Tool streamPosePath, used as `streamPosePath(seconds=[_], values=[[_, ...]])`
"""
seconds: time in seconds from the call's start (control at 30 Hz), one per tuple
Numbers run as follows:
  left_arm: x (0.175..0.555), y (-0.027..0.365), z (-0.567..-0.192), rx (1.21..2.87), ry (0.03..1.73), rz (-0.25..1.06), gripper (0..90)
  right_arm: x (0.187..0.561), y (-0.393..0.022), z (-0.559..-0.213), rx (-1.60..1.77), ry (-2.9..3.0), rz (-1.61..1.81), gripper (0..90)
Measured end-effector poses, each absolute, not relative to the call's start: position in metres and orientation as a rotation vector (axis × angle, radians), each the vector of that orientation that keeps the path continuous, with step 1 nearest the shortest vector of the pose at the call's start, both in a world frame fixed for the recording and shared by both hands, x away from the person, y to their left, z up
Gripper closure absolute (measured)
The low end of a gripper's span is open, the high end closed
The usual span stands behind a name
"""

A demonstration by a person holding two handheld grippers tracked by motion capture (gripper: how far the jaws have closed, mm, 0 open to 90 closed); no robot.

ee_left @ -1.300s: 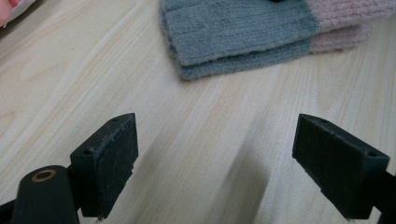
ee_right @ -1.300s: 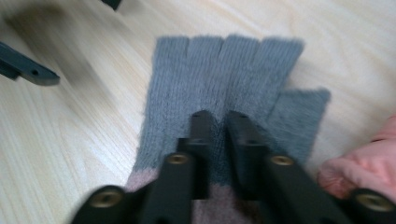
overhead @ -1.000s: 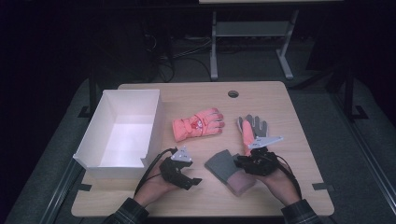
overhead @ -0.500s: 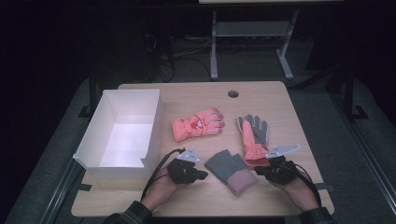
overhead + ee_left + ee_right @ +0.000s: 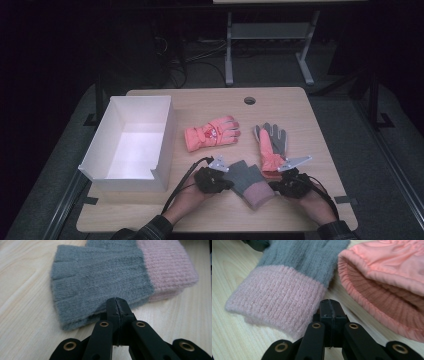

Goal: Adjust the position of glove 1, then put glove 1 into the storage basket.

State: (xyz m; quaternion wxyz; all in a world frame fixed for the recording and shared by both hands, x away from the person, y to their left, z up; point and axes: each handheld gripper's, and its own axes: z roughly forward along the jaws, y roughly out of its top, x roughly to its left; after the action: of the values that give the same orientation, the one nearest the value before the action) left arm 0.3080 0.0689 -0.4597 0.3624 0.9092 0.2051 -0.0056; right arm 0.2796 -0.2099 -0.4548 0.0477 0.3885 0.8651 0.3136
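A knitted grey glove with a pink cuff [image 5: 248,183] lies flat near the table's front edge, between my two grippers. My left gripper [image 5: 229,183] is shut, its tips [image 5: 117,302] right at the edge of the grey finger part [image 5: 100,277]; I see no fabric between the jaws. My right gripper [image 5: 273,186] is shut too, its tips [image 5: 330,303] close beside the pink cuff [image 5: 279,295] with nothing in them. An orange glove with a grey palm [image 5: 270,144] lies just beyond, its open cuff [image 5: 387,292] next to the right jaws.
A second orange glove [image 5: 211,132] lies mid-table. An open white box [image 5: 165,135] stands at the left. A round cable hole [image 5: 249,100] sits near the table's far edge. Bare wood [image 5: 320,140] stretches along the right side.
Both hands slid to the right. The left gripper came up to the knitted glove's grey end; the right one drew off the gloves to the pink cuff's side. The knitted glove now lies uncovered.
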Motion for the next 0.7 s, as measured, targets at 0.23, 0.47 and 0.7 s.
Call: streamPosePath(seconds=[0.23,0.47,0.7], values=[[0.312,0.076,-0.459,2.341,0.561,-0.002,89.7,0.276,-0.202,-0.455,1.146,2.684,0.967,90.0],[0.317,0.084,-0.458,2.338,0.597,0.020,89.7,0.271,-0.186,-0.457,1.076,2.739,0.991,90.0],[0.326,0.091,-0.457,2.353,0.608,0.023,89.7,0.266,-0.167,-0.459,0.993,2.798,1.024,90.0]])
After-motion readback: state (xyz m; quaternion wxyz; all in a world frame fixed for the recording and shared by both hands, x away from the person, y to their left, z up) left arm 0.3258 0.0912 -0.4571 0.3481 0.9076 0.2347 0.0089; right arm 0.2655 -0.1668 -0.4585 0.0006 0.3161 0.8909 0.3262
